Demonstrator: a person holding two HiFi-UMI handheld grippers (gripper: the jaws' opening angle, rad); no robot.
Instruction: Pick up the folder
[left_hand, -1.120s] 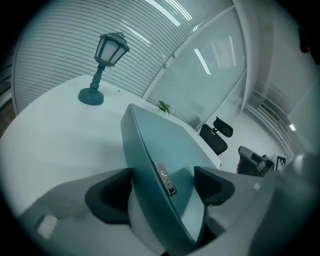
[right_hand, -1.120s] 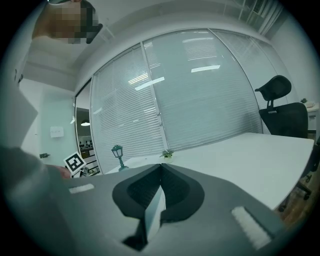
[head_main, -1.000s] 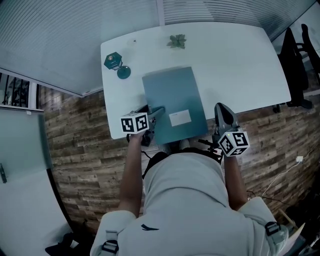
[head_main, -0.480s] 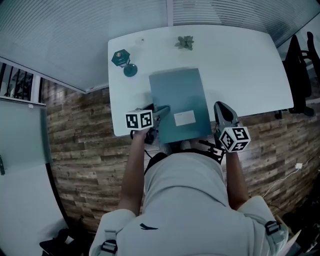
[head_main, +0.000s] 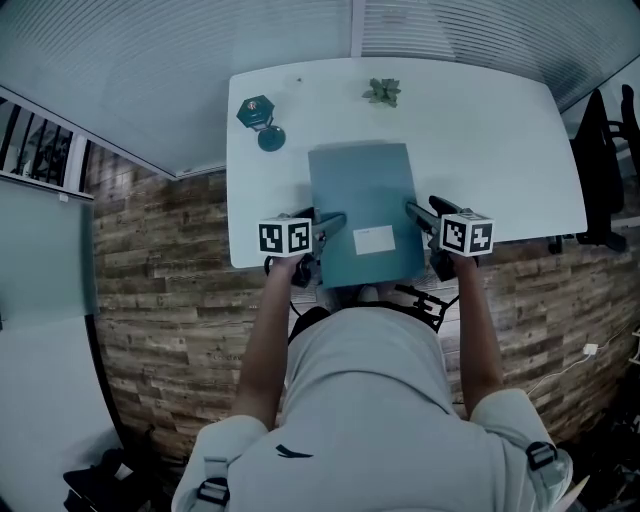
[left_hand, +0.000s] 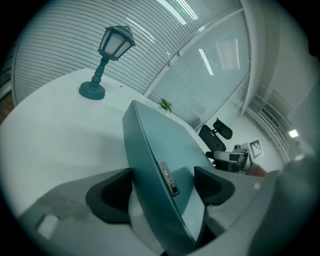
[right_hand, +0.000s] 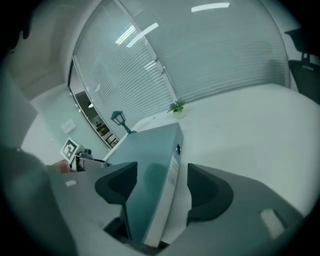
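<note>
The fingers (left_hand: 107, 197) of the left gripper (head_main: 335, 220) are seen closed on the 9 o'clock edge of the teal folder (head_main: 362, 200), one pad laid against each face of it. The fingers (right_hand: 210, 192) of the right gripper (head_main: 418, 212) have just been opening and are held apart, with the folder's 3 o'clock edge between them. A strip of white is seen between the folder and one pad, so no grip is made on that side. In the head view the folder is found at the 6 o'clock edge of the white desk (head_main: 500, 140), its near end overhanging slightly, and a white label (head_main: 374, 240) is carried near that end. A small green lantern lamp (head_main: 262, 120) is stood at 10 o'clock from the folder, well apart from it. A small plant (head_main: 382, 92) is set at 12 o'clock, near the far edge. A dark chair (head_main: 605, 150) is seen beyond the desk at 3 o'clock.
</note>
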